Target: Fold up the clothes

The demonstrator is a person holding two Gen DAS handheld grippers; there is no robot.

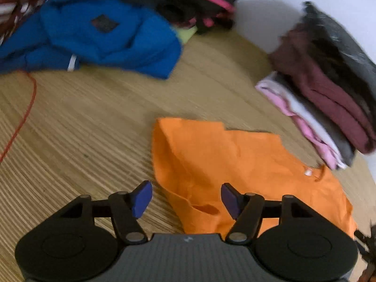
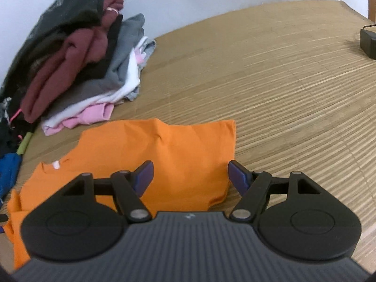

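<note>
An orange T-shirt [image 1: 225,159] lies partly folded on the bamboo mat [image 1: 94,129]; it also shows in the right wrist view [image 2: 164,155], with its white neck label [image 2: 56,165] at the left. My left gripper [image 1: 186,198] is open and empty, just above the shirt's near left edge. My right gripper [image 2: 190,179] is open and empty, hovering over the shirt's near right part. Nothing is held.
A stack of folded clothes [image 1: 329,89], maroon, grey, white and pink, sits by the wall; it also shows in the right wrist view [image 2: 77,70]. A blue jacket [image 1: 98,35] and dark clothes [image 1: 199,2] lie at the back. A red cord [image 1: 25,108] runs at left. A black adapter [image 2: 367,42] lies far right.
</note>
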